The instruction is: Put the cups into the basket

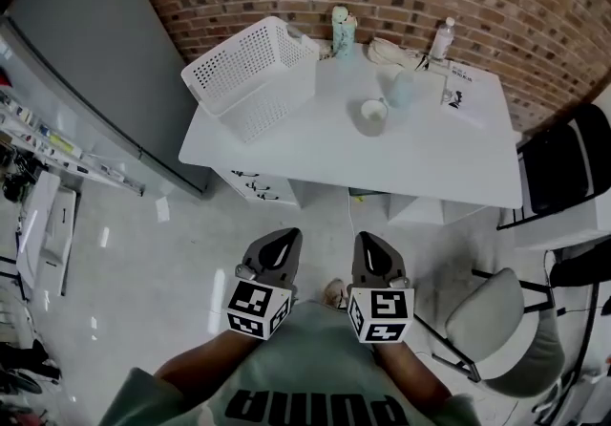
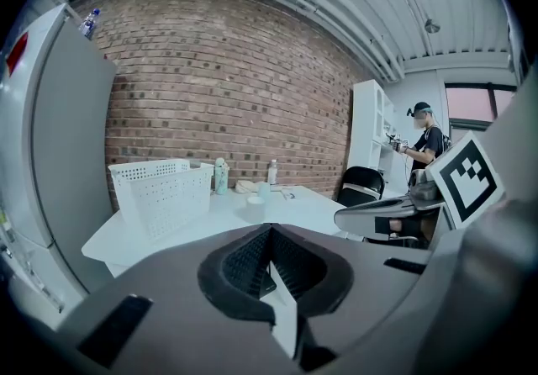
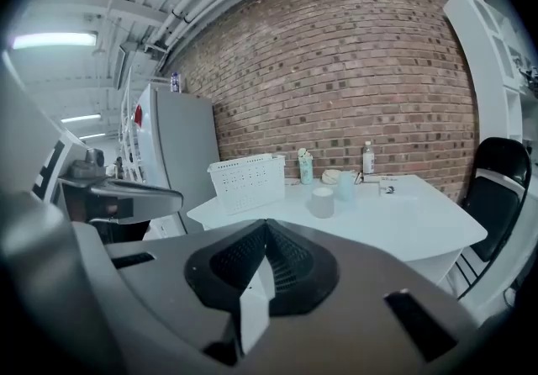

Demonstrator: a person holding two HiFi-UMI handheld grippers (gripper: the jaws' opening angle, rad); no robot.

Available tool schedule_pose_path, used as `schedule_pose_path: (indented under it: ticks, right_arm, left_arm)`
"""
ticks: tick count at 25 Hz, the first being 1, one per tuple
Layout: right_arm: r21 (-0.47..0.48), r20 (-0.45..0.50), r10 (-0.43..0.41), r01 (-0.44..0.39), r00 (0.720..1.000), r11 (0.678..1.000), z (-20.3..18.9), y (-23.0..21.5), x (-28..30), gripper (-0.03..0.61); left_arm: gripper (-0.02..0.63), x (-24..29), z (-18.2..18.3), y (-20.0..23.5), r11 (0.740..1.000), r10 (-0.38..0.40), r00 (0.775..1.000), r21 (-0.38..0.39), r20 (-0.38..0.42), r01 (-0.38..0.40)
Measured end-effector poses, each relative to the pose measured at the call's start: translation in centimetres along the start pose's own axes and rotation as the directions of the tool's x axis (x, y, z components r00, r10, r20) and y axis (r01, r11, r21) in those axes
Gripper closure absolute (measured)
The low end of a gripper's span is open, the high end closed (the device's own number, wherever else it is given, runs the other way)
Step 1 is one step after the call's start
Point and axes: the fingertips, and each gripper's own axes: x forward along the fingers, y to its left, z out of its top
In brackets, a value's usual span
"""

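Cups (image 1: 372, 116) sit close together on the worktop (image 1: 430, 161), so the closed, empty left claw (image 1: 284, 241) and right claw (image 1: 370, 244) could topple 1 arriving unopened.

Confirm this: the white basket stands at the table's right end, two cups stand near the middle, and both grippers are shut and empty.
Not quite: the head view shows the basket at the table's left end, not its right. The rest holds.

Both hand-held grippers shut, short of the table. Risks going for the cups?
1. The white cup and pale blue cup stand close together; grabbing one may knock the other.
2. The left hand-held gripper and right hand-held gripper are both shut; unopened, they would shove a cup over.
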Motion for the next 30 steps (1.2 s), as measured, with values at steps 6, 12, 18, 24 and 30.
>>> schedule_pose_path:
  ticks: [6, 12, 18, 24, 30]
  right_arm:
    - [-0.006, -0.003, 0.018, -0.018, 1.0, 1.0, -0.3, -1.6, -0.3, 0.567]
    - [-0.012, -0.019, 0.022, -0.023, 1.0, 1.0, -0.7, -2.5, -0.3, 0.567]
    - [-0.009, -0.035, 0.014, -0.014, 0.999, 1.0, -0.7, -3.2, 0.6, 0.567]
    - [-0.011, -0.04, -0.022, 0.021, 0.999, 1.0, 0.1, -4.9, 1.9, 0.567]
    - [-0.02, -0.052, -0.042, 0.042, 0.998, 0.999, 1.3, -5.9, 4.3, 0.567]
  left_arm:
    - [0.606, 0.9, -0.2, -1.4, 1.0, 0.022, 1.0, 0.003, -0.015, -0.022]
    - [0.606, 1.7, -0.2, -2.2, 1.0, 0.019, 1.0, 0.009, -0.02, -0.019]
    - [0.606, 3.3, -0.2, -2.0, 1.0, 0.002, 1.0, -0.002, -0.031, -0.002]
    - [0.606, 6.2, 0.7, -2.2, 0.999, -0.05, 0.998, 0.01, -0.031, 0.05]
    - [0.606, 9.1, 1.7, -1.0, 0.997, -0.082, 0.996, 0.012, -0.03, 0.083]
